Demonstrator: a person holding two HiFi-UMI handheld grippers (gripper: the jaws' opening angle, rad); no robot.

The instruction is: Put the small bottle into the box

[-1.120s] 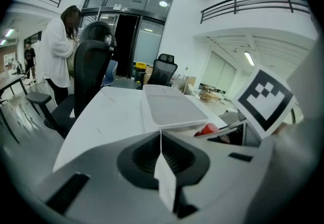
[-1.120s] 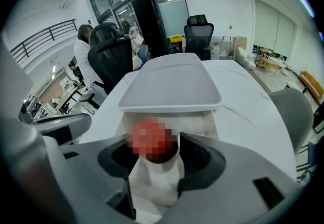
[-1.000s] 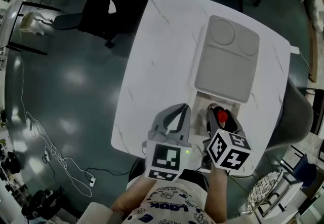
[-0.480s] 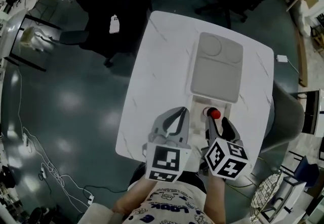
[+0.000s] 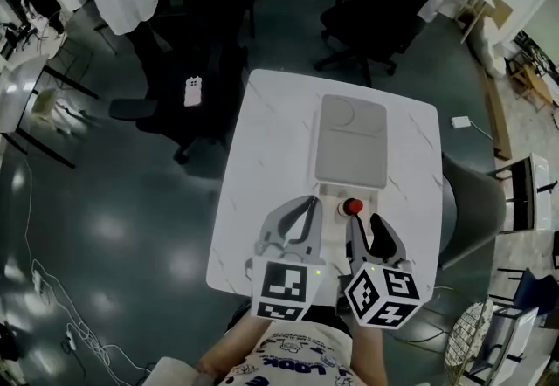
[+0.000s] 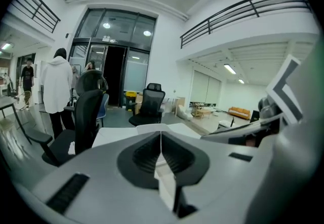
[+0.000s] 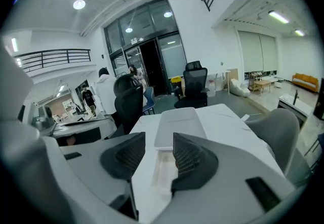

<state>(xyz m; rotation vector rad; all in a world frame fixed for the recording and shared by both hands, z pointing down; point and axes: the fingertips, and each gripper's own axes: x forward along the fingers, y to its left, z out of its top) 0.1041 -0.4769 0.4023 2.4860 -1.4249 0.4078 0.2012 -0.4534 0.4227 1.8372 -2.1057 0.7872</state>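
My right gripper (image 5: 364,224) has just been closing. Its jaws stand half apart with nothing between them. The left gripper (image 5: 306,205) is pressed together. The small bottle (image 5: 352,206) stands at 11 o'clock, just beside the right jaws, red cap up, and I judge it is already inside the clear box (image 5: 336,198). The right gripper view shows the box and the grey lid (image 7: 177,126), but hardly the bottle.

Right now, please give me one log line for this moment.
small bottle: in box | left tool: shut, empty | right tool: just closing, apart, nothing between
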